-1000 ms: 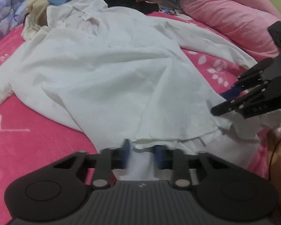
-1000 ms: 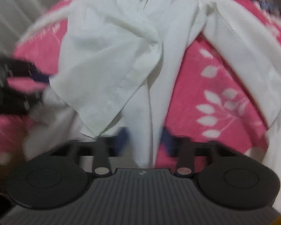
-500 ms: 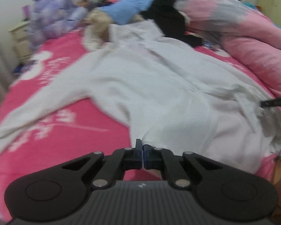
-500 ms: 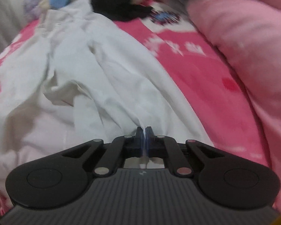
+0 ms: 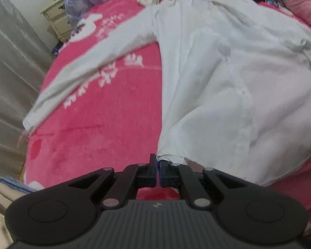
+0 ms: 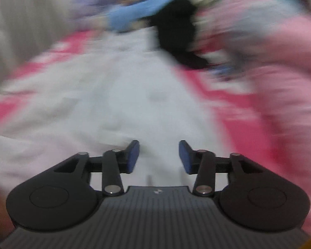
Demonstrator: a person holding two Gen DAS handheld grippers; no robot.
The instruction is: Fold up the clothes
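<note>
White shirt [image 5: 228,78] on pink bedspread [image 5: 105,128] — black garment [image 6: 176,39], pink quilt [image 6: 280,87] beyond.

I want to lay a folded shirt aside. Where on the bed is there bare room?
Bare pink blanket lies between the white shirt's outstretched sleeve and its body, toward the curtain. The bed's far end is crowded with piled clothes.

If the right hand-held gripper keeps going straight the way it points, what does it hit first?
Most likely the spread white cotton shirt lying on the pink bed; the right hand-held gripper, jaws open and empty, points at it, though blur hides depth.
</note>
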